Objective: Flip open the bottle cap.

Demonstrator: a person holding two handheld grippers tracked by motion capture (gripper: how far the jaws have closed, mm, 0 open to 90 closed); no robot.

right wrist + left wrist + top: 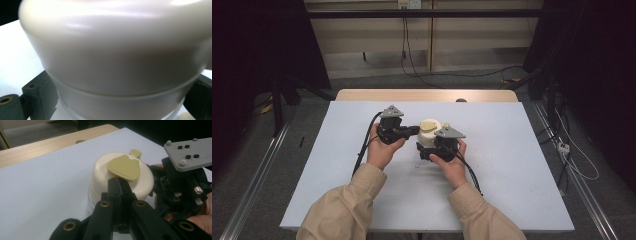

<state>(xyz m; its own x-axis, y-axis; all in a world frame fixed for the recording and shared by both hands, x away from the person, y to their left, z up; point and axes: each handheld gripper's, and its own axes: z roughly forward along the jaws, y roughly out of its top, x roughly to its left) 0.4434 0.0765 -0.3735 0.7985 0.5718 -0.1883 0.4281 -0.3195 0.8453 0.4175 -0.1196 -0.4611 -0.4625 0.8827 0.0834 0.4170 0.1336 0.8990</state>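
Glossy cream round jar (pixel 117 57) clamped between right tongs (pixel 120 105); left tongs (pixel 120 185) pinched on its olive rubbery flap (pixel 124 167)

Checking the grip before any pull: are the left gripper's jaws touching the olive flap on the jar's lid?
Touching. The left gripper view shows the left gripper shut on the olive flap.

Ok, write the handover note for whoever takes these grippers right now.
Left gripper: shut on the edge of the yellow-green flap on the jar's cream lid.
Right gripper: clamped around the jar below the lid, one pad on each side, holding it on the white table.
Done: both grips set.
Left: flap not yet lifted; lid still on. A small yellow-green piece sits behind the lid.
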